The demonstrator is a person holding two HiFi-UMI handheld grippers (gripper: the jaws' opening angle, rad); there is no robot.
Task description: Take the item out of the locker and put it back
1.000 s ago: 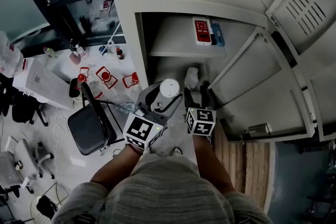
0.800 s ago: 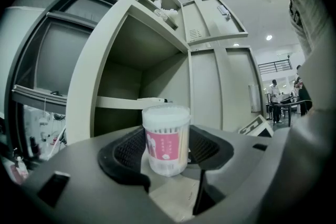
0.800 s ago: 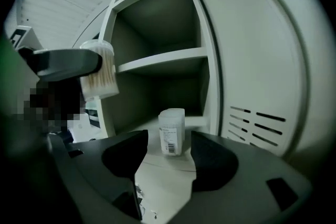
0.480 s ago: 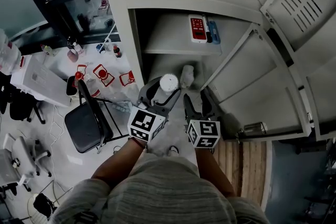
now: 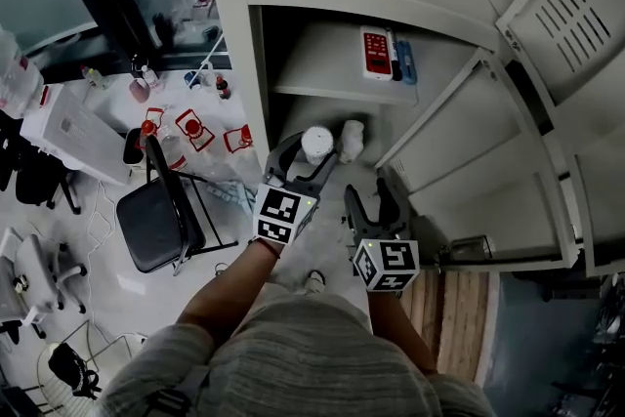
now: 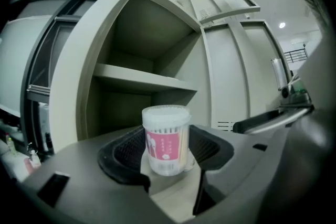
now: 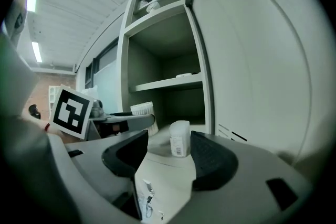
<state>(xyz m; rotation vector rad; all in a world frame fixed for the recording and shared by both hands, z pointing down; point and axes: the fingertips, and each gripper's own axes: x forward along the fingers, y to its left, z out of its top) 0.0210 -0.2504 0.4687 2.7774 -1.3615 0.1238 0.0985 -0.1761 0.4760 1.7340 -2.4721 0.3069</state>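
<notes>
While locker (image 5: pixel 322 63) stands open | chair (image 5: pixel 156 229) on floor (image 5: pixel 98 280) | left claw (image 5: pixel 306 159) grips tub (image 6: pixel 166 139)

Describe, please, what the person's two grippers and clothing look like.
Both the left gripper and right gripper have smooth grey bodies with black textured pads inside curved jaws. Each carries a cube printed with black-and-white square markers. The person wears a grey, finely striped top that leaves the forearms bare.
</notes>
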